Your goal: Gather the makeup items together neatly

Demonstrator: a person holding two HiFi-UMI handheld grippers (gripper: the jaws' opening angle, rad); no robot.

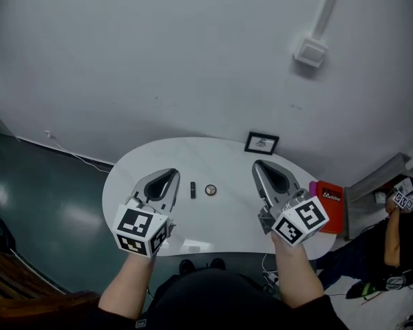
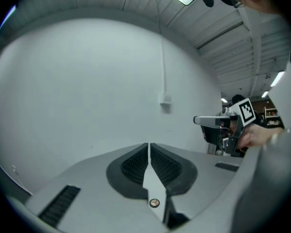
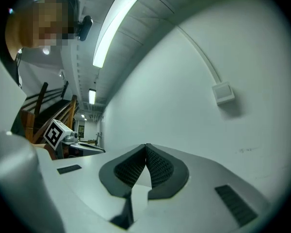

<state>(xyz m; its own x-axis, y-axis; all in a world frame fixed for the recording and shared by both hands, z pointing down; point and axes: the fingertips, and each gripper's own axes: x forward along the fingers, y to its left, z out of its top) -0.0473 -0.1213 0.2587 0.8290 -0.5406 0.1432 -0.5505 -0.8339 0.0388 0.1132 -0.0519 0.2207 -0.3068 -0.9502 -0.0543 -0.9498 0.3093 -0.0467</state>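
On the white oval table point(image 1: 227, 158), near its middle, lie the two things I take for the makeup items: a small dark stick point(image 1: 193, 190) and a round compact point(image 1: 210, 190). They sit just beside each other but not touching. A small framed picture point(image 1: 261, 143) stands at the far edge, and a red box point(image 1: 330, 205) sits off the table's right end.

Both grippers hover above the table and point out towards the wall. The left gripper point(image 1: 173, 174) is to the left of the pair and the right gripper point(image 1: 259, 164) to the right. Each gripper's own view shows its ribbed pads pressed together with nothing between them, so both are closed and empty.

Judging by how things lie, the gathering looks done or nearly so, since the stick and compact already form a tight pair and neither gripper is on them. If any tidying remains, it is small: one gripper would need to drop down, part its jaws and nudge the stick or compact closer without scattering the other.
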